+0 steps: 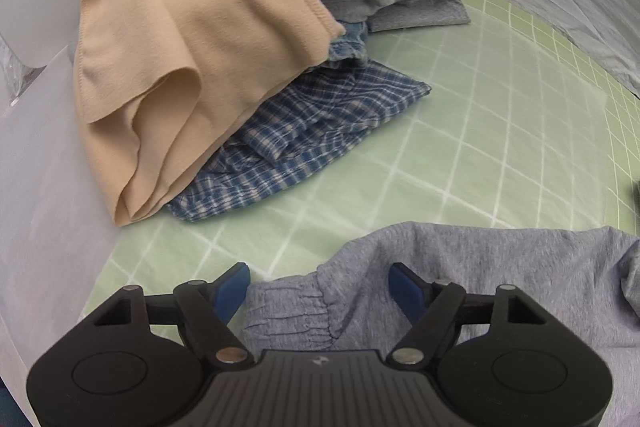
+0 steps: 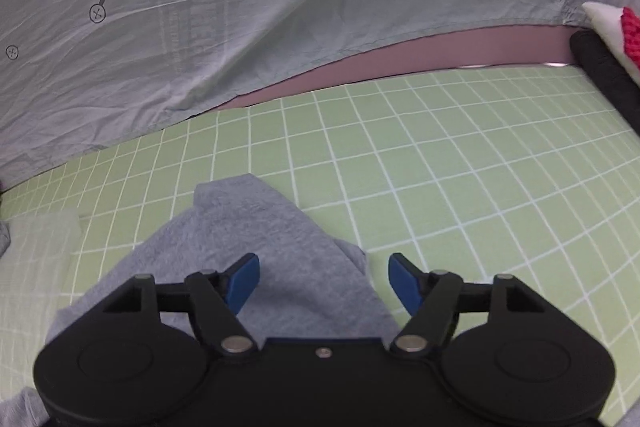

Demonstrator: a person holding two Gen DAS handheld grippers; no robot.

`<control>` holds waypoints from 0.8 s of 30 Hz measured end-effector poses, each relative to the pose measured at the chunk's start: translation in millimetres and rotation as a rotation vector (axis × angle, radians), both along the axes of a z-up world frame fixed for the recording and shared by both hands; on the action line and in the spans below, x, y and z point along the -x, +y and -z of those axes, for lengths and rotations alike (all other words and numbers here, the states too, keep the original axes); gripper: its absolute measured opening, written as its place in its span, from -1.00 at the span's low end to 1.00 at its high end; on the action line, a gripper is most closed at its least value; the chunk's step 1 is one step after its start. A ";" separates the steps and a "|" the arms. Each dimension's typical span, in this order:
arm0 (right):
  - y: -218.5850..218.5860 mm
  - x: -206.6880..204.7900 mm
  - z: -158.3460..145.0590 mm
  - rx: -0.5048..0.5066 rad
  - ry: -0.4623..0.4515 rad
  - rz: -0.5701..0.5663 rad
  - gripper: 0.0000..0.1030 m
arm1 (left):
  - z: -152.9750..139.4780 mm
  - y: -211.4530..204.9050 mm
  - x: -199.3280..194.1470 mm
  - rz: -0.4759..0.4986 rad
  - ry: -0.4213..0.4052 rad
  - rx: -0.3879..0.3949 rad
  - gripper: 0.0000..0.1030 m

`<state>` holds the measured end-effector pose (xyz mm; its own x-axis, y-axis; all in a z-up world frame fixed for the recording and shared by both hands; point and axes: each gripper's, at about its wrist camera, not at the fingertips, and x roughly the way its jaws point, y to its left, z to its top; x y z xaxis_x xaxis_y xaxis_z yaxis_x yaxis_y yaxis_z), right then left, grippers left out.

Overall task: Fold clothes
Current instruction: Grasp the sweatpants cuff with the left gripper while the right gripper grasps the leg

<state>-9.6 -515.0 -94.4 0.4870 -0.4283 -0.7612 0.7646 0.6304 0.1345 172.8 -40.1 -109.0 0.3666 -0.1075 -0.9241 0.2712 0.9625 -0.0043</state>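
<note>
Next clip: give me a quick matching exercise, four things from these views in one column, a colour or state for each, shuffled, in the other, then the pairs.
Things:
1. top garment on the pile
2. plaid garment
3. garment under the left gripper
4. mat

Descriptions:
A. green with a white grid
B. grey, with a gathered waistband
C. beige, draped over the others
D. blue and white checks

Pairs: 1-C, 2-D, 3-B, 4-A

Both grippers' jaws are open; the right gripper also hangs over grey fabric.
</note>
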 end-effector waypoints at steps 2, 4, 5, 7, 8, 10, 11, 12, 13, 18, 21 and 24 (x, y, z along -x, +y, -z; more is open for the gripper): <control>-4.5 -6.6 5.2 -0.019 0.006 -0.008 0.37 | -1.9 -2.5 -0.8 0.017 -0.004 0.005 0.28; -4.7 -9.3 6.8 -0.006 0.020 -0.026 0.23 | -3.2 -6.0 -1.9 0.034 -0.008 0.006 0.04; -4.9 -10.6 7.6 0.001 0.027 -0.035 -0.02 | -3.8 -7.8 -2.5 0.042 -0.010 0.007 -0.03; -5.1 -13.3 9.3 0.014 0.042 -0.053 -0.51 | -9.5 -11.2 -4.1 0.058 -0.038 0.011 -0.21; -5.2 -14.6 10.1 0.021 0.049 -0.061 -0.74 | -14.6 -12.8 -5.1 0.066 -0.064 0.015 -0.33; -5.5 -17.2 11.7 0.034 0.063 -0.079 -0.84 | -24.7 -15.9 -7.1 0.082 -0.116 0.023 -0.52; -6.3 -15.6 7.1 0.066 0.064 -0.081 -0.86 | -29.7 -17.5 -8.1 0.090 -0.141 0.027 -0.58; -7.2 -13.8 2.3 0.100 0.065 -0.082 -0.86 | -34.8 -19.1 -9.1 0.098 -0.167 0.031 -0.60; -9.8 -9.5 -7.0 0.142 0.059 -0.068 -0.87 | -39.8 -20.7 -10.1 0.106 -0.193 0.035 -0.61; -35.6 26.1 -68.2 0.341 -0.040 0.092 -0.87 | -68.7 -24.7 -16.4 0.111 -0.346 0.093 -0.61; -50.5 53.2 -97.7 0.430 -0.110 0.213 -0.87 | -74.6 -26.2 -26.4 0.044 -0.425 0.154 -0.59; -64.4 69.8 -97.3 0.446 -0.090 0.279 -0.83 | -63.9 -37.9 -40.5 0.010 -0.405 0.139 -0.27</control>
